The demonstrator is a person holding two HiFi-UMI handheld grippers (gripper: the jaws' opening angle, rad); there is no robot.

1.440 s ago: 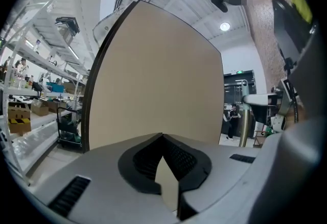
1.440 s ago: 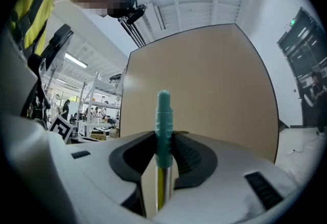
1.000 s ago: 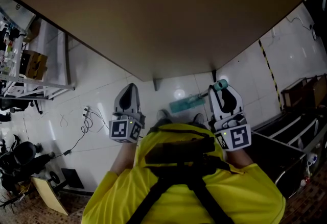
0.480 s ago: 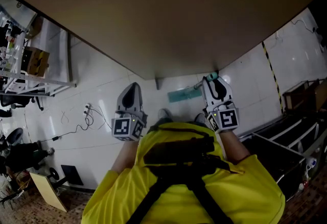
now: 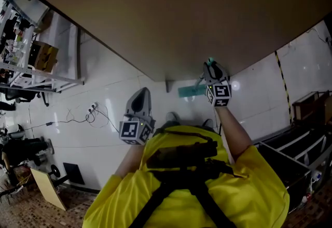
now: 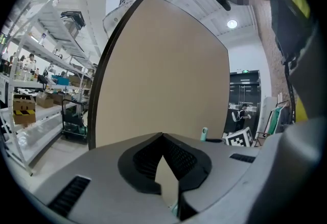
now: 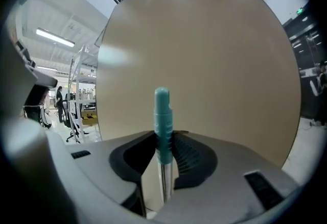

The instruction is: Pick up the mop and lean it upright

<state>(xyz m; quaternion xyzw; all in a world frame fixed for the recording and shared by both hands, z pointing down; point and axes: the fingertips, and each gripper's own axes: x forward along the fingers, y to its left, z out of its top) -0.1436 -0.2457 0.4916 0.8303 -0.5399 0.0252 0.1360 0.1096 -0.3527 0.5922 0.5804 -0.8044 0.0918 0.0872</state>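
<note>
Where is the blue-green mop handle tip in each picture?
Head view: mop handle tip upper right of middle, atop the right gripper.
Left gripper view: mop handle tip small, right of middle.
Right gripper view: mop handle tip dead centre, between the jaws.
Shared landmark: the big tan board behind it.

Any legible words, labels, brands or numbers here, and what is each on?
None legible.
Green sign over the doorway: too small to read.
Cardboard box print: blurred.
Cubes on the left gripper and right gripper: square patterns only, no letters.
</note>
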